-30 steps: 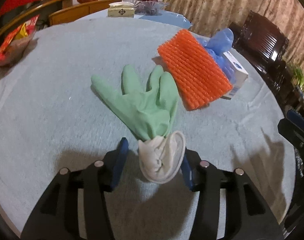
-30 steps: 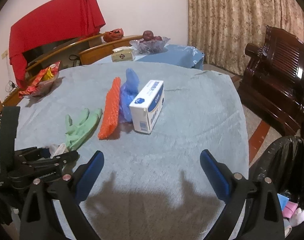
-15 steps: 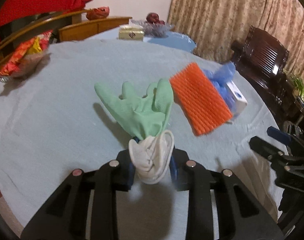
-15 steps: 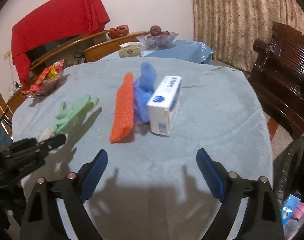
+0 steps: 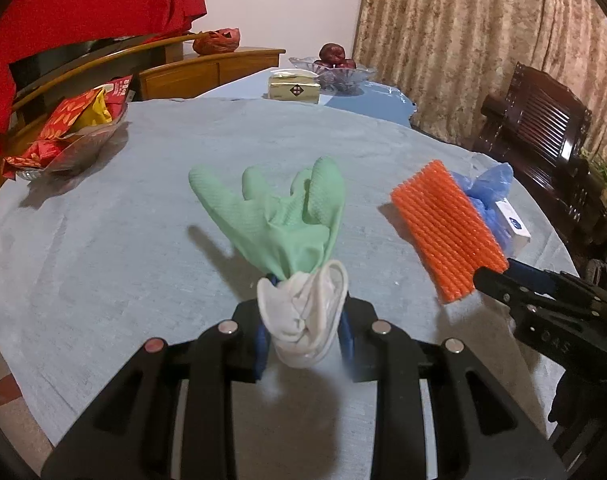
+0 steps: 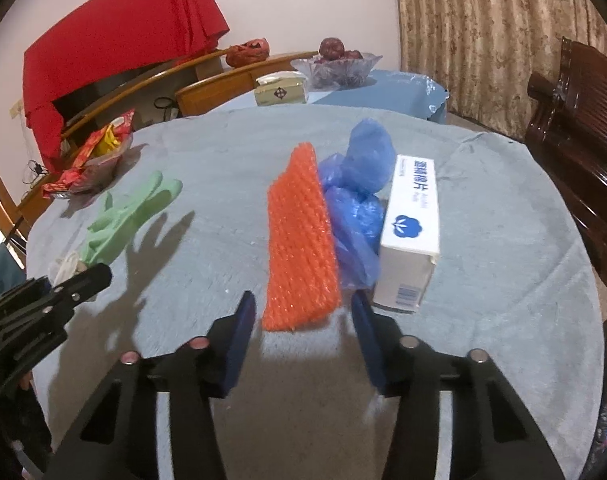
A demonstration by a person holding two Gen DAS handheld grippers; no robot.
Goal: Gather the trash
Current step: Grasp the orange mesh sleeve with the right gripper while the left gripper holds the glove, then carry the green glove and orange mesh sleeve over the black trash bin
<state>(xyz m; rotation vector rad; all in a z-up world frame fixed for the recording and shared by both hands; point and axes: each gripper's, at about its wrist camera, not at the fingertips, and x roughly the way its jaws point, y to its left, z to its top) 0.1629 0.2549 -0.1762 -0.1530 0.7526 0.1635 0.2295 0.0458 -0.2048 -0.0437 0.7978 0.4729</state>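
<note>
Left gripper (image 5: 303, 334) clamped on green rubber glove's (image 5: 279, 220) white cuff | right gripper (image 6: 303, 340) jaws closing around orange bubble-wrap sheet (image 6: 301, 240), not touching

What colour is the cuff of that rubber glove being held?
White; the rubber glove itself is green. The cuff shows best in the left wrist view.
</note>
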